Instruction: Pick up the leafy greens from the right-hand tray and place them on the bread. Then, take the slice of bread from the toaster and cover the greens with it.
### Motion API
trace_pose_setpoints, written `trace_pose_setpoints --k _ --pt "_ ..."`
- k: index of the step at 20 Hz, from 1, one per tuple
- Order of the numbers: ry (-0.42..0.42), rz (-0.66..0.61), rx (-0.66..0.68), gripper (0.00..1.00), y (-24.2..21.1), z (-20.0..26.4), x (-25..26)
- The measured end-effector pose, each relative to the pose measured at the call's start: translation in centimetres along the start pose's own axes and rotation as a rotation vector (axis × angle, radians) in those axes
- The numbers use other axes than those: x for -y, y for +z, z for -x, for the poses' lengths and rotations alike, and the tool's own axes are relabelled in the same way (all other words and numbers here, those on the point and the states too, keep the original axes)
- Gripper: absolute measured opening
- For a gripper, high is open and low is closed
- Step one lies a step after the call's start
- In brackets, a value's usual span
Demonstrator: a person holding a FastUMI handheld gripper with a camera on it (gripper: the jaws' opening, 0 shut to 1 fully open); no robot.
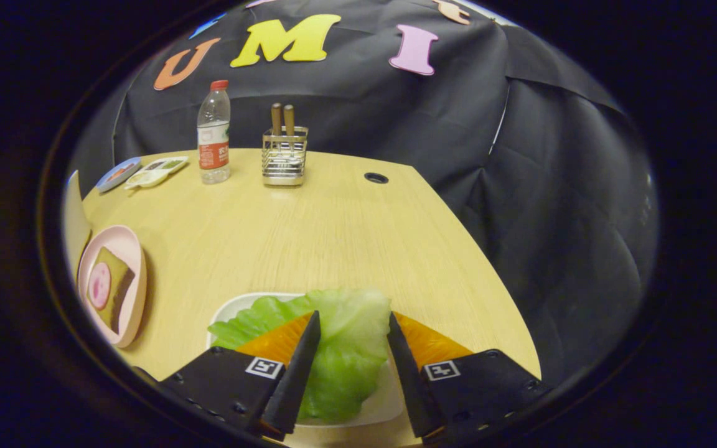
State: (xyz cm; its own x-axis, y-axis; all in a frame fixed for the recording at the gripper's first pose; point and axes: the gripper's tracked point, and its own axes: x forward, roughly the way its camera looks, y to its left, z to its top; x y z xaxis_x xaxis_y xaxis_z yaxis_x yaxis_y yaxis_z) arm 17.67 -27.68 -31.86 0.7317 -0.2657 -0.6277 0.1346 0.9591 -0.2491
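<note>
Gripper view looks forward over a pale wooden table (333,236). The gripper (352,323) is low over a white tray (234,308), and its two fingers (301,367) stand spread apart. The leafy greens (346,348) lie between them, a broad leaf reaching from the tray's far rim back toward the camera. Each finger runs along one side of the leaf. Whether the fingertips touch it or the tray I cannot tell, and a firm grasp is not evident; the jaws look released rather than clamped.

To the left of the fingers, well apart from the tray, a pink plate (131,249) sits near the table's edge. On it lies a slice of bread (116,286) with a round pink slice of meat (99,285) on top.

Far beyond the fingers, at the back of the table, a plastic water bottle (214,134) with a red cap stands upright. Just beside it is a metal wire holder (284,158) with two wooden handles sticking up. Left of the bottle lie a small white dish (156,172) and a blue dish (117,173). A round cable hole (376,178) is set in the tabletop to the right of the holder.
</note>
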Motion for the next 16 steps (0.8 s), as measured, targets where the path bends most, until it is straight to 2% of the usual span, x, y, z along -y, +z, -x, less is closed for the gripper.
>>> trace_pose_setpoints --k 3,4,7,9,11,13,16 --pt "-0.020 0.031 0.000 0.53 -0.1 -0.1 -0.6" --pt "-0.022 0.042 0.001 0.42 -0.1 0.0 -0.9" --pt "-0.036 0.059 0.006 0.25 0.0 0.0 -1.1" --pt "-0.049 0.031 -0.001 0.06 -0.1 0.3 -1.1" --pt "-0.053 0.022 0.021 0.06 0.3 0.8 -0.9" --pt "-0.051 0.002 0.040 0.00 1.0 2.3 -0.7" --pt "-0.052 -0.007 0.077 0.00 2.3 4.5 -0.5"
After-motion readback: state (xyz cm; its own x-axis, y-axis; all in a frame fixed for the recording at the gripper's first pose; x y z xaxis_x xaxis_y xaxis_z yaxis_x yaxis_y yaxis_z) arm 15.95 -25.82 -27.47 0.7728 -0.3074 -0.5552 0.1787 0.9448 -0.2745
